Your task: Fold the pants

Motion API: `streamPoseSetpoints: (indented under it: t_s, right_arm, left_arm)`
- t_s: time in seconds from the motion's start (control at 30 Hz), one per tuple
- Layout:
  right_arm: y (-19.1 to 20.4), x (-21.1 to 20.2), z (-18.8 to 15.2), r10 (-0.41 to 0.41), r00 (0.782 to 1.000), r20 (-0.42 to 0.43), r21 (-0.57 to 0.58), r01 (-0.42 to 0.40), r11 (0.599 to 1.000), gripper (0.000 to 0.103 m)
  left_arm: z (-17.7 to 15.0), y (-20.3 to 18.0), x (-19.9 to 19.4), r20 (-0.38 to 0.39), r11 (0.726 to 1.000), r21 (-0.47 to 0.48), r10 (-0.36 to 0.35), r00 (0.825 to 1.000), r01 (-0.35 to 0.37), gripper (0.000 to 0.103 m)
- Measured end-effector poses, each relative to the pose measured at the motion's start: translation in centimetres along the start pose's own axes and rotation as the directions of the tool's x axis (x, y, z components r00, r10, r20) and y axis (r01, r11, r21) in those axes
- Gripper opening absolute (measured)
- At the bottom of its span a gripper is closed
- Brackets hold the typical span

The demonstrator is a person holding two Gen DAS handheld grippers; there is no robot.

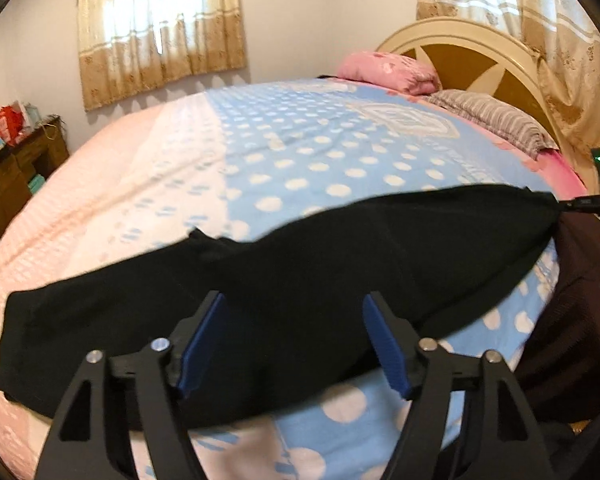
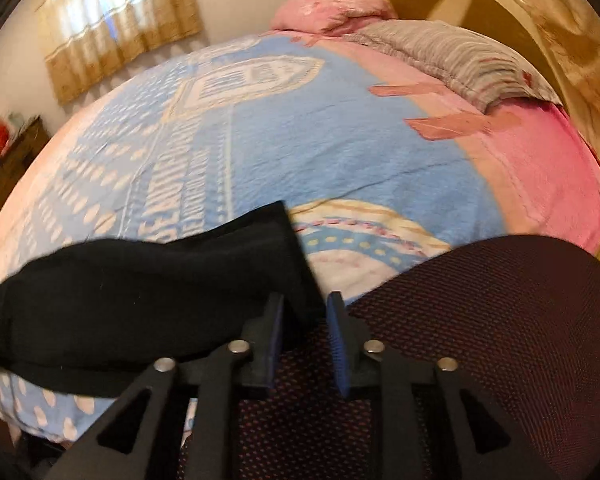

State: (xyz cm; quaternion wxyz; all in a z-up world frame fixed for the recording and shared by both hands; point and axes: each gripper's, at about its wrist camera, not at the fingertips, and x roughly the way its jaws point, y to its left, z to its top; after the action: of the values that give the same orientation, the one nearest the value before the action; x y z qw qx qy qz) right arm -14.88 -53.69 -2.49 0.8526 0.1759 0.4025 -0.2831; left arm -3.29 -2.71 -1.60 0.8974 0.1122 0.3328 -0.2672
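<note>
The blanket carries a crest and rows of large white block letters, but they are too warped and blurred to read; no other text shows.

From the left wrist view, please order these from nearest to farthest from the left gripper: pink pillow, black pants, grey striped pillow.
1. black pants: right beneath the left gripper, across the bed.
2. grey striped pillow: far right, near the headboard.
3. pink pillow: farthest, at the bed's top.

bed: blue dotted cover | on it: black pants, pink pillow, striped pillow
</note>
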Motion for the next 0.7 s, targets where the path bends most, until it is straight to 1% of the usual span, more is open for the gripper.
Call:
streamPoseSetpoints:
  t_s: [0.03, 0.07, 0.13, 0.17, 0.2, 0.23, 0.27, 0.33, 0.37, 0.4, 0.43, 0.47, 0.53, 0.6, 0.63, 0.7]
  right_arm:
    - [-0.3, -0.9, -0.1, -0.037, 0.999, 0.025, 0.038, 0.036, 0.999, 0.026]
    - [-0.2, -2.0, -0.3, -0.029, 0.998, 0.055, 0.056, 0.026, 0.998, 0.026]
    - [0.6, -3.7, -1.0, 0.049, 0.994, 0.093, 0.082, -0.056, 0.995, 0.026]
    - [1.4, -4.1, -1.4, 0.117, 0.989, 0.091, 0.094, -0.126, 0.988, 0.026]
    - [2.4, -4.1, -1.9, 0.196, 0.978, 0.072, 0.100, -0.203, 0.974, 0.026]
    - [3.8, -3.8, -2.3, 0.273, 0.961, 0.039, 0.098, -0.276, 0.956, 0.026]
    - [5.5, -3.4, -2.9, 0.317, 0.948, 0.003, 0.080, -0.317, 0.945, 0.026]
    - [9.3, -2.6, -4.1, 0.367, 0.929, -0.058, -0.001, -0.367, 0.930, 0.026]
    - [11.4, -2.1, -4.7, 0.371, 0.924, -0.091, -0.059, -0.377, 0.924, 0.026]
    - [13.4, -2.0, -5.3, 0.347, 0.932, -0.103, -0.135, -0.359, 0.923, 0.026]
    - [15.6, -1.9, -6.1, 0.316, 0.943, -0.101, -0.242, -0.331, 0.912, 0.026]
    - [17.6, -1.8, -7.0, 0.300, 0.949, -0.102, -0.337, -0.317, 0.887, 0.026]
    - [20.8, -1.5, -8.8, 0.285, 0.954, -0.094, -0.469, -0.295, 0.833, 0.026]
    - [22.5, -1.5, -10.0, 0.294, 0.954, -0.060, -0.547, -0.278, 0.790, 0.026]
    - [23.5, -1.3, -10.5, 0.287, 0.956, -0.057, -0.580, -0.265, 0.770, 0.026]
    - [25.0, -0.9, -11.1, 0.280, 0.958, -0.056, -0.632, -0.251, 0.733, 0.026]
  left_arm:
    - [0.1, 0.0, 0.1, 0.001, 1.000, -0.008, -0.011, 1.000, 0.011, 0.080]
    - [0.1, 0.0, 0.2, -0.001, 1.000, -0.014, -0.023, 1.000, 0.023, 0.082]
    - [-0.1, -0.4, 0.6, -0.011, 1.000, -0.008, -0.025, 1.000, 0.025, 0.082]
    - [-0.3, -0.6, 0.9, -0.017, 1.000, -0.006, -0.024, 1.000, 0.024, 0.082]
    - [-0.5, -0.8, 1.3, -0.030, 0.999, -0.008, -0.031, 0.999, 0.031, 0.082]
    - [-0.6, -1.0, 1.6, -0.041, 0.999, -0.011, -0.038, 0.998, 0.037, 0.082]
    - [-0.7, -1.3, 2.0, -0.050, 0.999, -0.011, -0.039, 0.998, 0.039, 0.082]
    - [-0.9, -1.5, 1.6, -0.048, 1.000, -0.010, -0.026, 0.998, 0.026, 0.082]
    - [-0.9, -1.4, 1.6, -0.047, 1.000, -0.016, -0.025, 0.999, 0.024, 0.082]
    - [-0.9, -1.2, 1.5, -0.045, 0.999, -0.022, -0.026, 0.999, 0.025, 0.082]
    - [-0.9, -1.0, 1.3, -0.043, 0.999, -0.025, -0.022, 0.999, 0.021, 0.083]
    - [-0.9, -0.6, 1.2, -0.043, 1.000, -0.029, -0.007, 0.999, 0.005, 0.085]
    - [-1.0, 0.0, 1.0, -0.046, 0.999, -0.043, 0.014, 0.999, -0.016, 0.088]
    - [-1.3, 0.9, 0.9, -0.061, 0.997, -0.068, 0.023, 0.998, -0.027, 0.091]
    - [-1.4, 1.2, 1.1, -0.077, 0.996, -0.075, 0.034, 0.996, -0.040, 0.093]
    - [-1.5, 1.6, 1.5, -0.112, 0.994, -0.088, 0.056, 0.992, -0.066, 0.093]
